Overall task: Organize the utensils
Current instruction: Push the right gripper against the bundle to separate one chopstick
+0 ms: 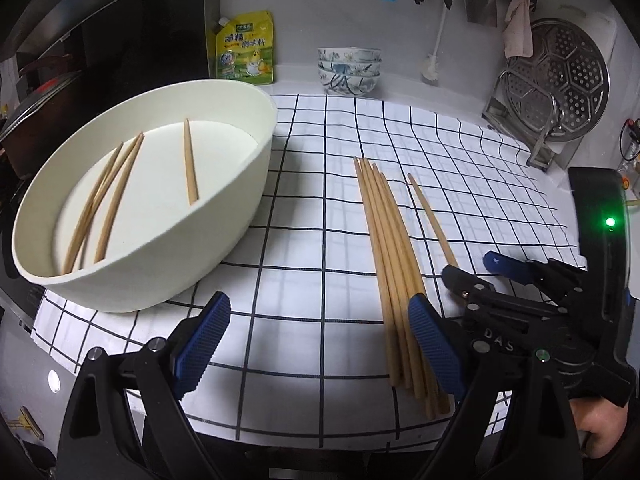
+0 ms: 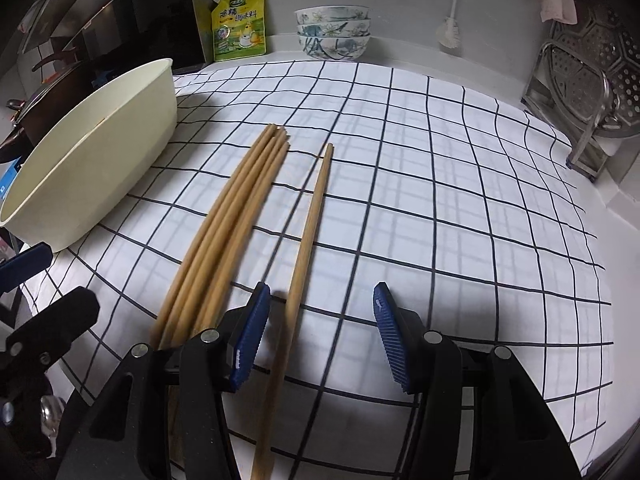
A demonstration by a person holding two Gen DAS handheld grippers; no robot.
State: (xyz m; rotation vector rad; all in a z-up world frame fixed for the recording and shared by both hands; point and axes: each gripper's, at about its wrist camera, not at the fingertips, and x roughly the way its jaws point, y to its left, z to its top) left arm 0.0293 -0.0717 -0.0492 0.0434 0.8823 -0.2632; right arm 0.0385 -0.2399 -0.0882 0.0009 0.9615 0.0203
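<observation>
1. On the checked cloth (image 2: 440,200), just right of the white tub (image 1: 224,216), lies a bundle of chopsticks (image 1: 390,264), tips toward the back wall, w/ a single chopstick (image 2: 310,232) lying apart on the side away from the tub.
2. Inside the tub: four chopsticks already dropped in. Three lie loosely together at its far-left side (image 1: 104,200), one (image 1: 191,164) apart nearer the middle.
3. Progress, as I judge it: part done. Four sticks binned, the bundle + the single one still out on the cloth, so more than half looks left.
4. Right gripper (image 2: 318,332): fingers about half open, nothing clamped. The single chopstick runs between them, close to the finger on the tub side, pads not pressing it. Looks lined up to pinch that stick next.
5. Left gripper (image 1: 320,344): fingers wide, empty, hovering over the cloth between the tub and the bundle; its outer finger (image 1: 434,346) sits over the bundle's near ends, contact unclear.
6. Further from the tub: yellow seasoning pouch (image 1: 246,48) behind it at the wall, stacked patterned bowls (image 1: 349,70) to that pouch's right, perforated steamer tray (image 1: 560,80) on a rack at the far right. None of these is being handled.
</observation>
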